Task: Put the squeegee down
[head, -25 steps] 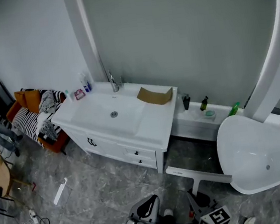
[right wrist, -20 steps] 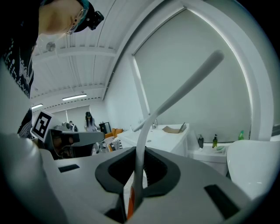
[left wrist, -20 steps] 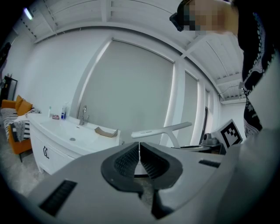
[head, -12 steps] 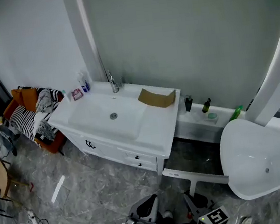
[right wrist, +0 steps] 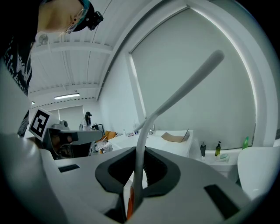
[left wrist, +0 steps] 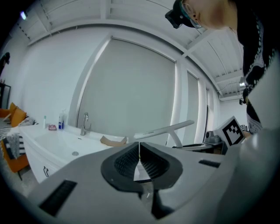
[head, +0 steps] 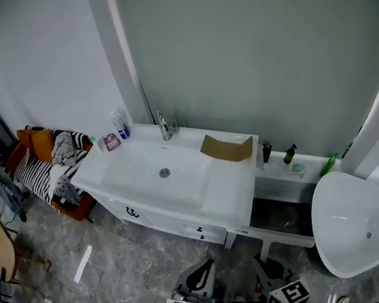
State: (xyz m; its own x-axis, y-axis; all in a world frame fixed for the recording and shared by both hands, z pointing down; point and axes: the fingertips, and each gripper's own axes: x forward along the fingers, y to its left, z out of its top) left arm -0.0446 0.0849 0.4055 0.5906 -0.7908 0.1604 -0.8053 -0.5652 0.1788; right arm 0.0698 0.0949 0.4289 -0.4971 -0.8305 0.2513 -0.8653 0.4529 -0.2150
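Observation:
The white squeegee (head: 282,237) hangs crosswise in front of the white vanity (head: 240,199), its blade just off the vanity's right front corner. My right gripper (head: 264,264) is shut on its handle; in the right gripper view the handle (right wrist: 140,157) rises from between the jaws to the blade (right wrist: 188,87). My left gripper (head: 203,272) is beside it at the bottom, shut with nothing between its jaws (left wrist: 139,159). From the left gripper view the squeegee (left wrist: 164,130) shows to the right and ahead.
On the vanity are a sink basin (head: 165,173), a faucet (head: 164,126) and a folded cardboard piece (head: 227,148). Bottles (head: 266,151) stand on a low ledge beside it. A white bathtub (head: 363,229) is at right, a cluttered sofa (head: 47,165) at left.
Both grippers and the squeegee have moved closer to the vanity; the blade now reaches its right front corner. The grip has not changed.

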